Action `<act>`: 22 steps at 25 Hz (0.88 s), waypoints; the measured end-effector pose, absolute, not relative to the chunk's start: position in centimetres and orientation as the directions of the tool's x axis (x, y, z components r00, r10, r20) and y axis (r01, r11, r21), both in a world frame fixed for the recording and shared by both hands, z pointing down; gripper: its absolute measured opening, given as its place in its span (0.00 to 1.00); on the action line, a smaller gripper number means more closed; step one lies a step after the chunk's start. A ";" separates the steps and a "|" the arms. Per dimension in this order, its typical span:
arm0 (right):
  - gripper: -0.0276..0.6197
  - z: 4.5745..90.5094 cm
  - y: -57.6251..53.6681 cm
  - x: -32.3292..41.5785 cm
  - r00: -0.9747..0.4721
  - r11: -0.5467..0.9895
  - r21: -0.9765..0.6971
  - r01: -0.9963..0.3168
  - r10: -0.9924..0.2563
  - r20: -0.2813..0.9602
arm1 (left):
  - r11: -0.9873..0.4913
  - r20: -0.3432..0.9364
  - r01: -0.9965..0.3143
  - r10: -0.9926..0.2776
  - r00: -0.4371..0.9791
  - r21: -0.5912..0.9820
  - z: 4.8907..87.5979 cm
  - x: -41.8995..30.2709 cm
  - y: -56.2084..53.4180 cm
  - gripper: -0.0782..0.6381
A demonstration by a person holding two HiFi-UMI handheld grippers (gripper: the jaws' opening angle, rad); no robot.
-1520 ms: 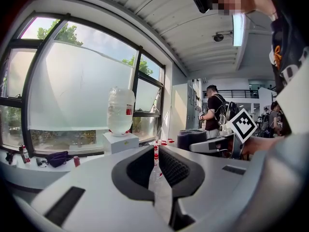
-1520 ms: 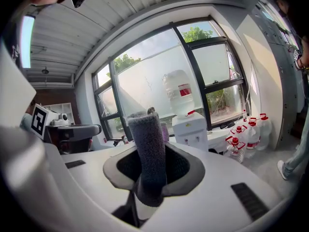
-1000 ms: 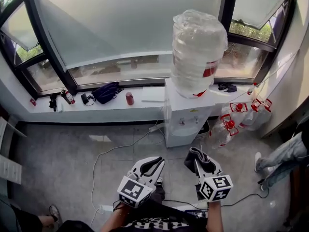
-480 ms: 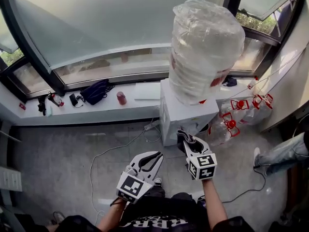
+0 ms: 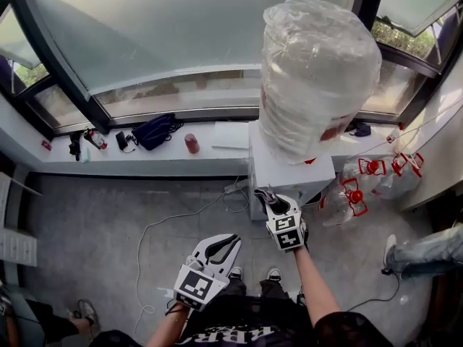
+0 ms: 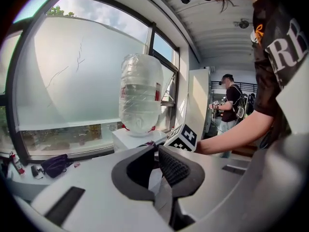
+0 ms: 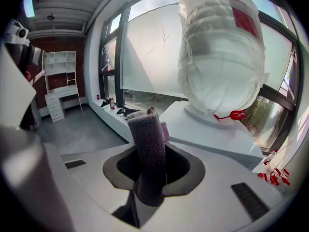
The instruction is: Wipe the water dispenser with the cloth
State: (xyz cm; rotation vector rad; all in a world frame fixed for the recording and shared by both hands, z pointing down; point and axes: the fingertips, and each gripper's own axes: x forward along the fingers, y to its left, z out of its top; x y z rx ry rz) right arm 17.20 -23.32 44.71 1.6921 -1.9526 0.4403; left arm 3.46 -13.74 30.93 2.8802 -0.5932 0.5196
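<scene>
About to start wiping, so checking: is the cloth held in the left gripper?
No, the cloth is clamped in the right gripper, while the left gripper is shut on nothing.

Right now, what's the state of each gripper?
Left gripper: closed, nothing between its jaws.
Right gripper: closed on the cloth.

Grey floor [image 5: 101, 215] bears water dispenser [image 5: 286, 170] and bottles [image 5: 354, 190].

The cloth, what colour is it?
The cloth is dark purplish grey, clearest in the right gripper view.
</scene>
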 end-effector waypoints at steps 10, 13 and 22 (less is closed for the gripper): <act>0.21 47.8 -22.3 26.7 -0.083 0.203 0.117 -0.972 -0.767 0.637 | -0.821 0.365 -0.568 -0.512 0.778 0.057 30.5 6.7 -10.9 0.16; 0.21 48.1 -21.4 29.9 -0.062 0.177 0.117 -0.977 -0.766 0.640 | -0.817 0.351 -0.575 -0.526 0.775 0.045 30.0 8.6 -10.2 0.16; 0.21 49.0 -18.3 40.6 0.048 0.019 0.098 -0.995 -0.766 0.641 | -0.810 0.360 -0.586 -0.536 0.764 0.038 29.8 12.3 -7.3 0.16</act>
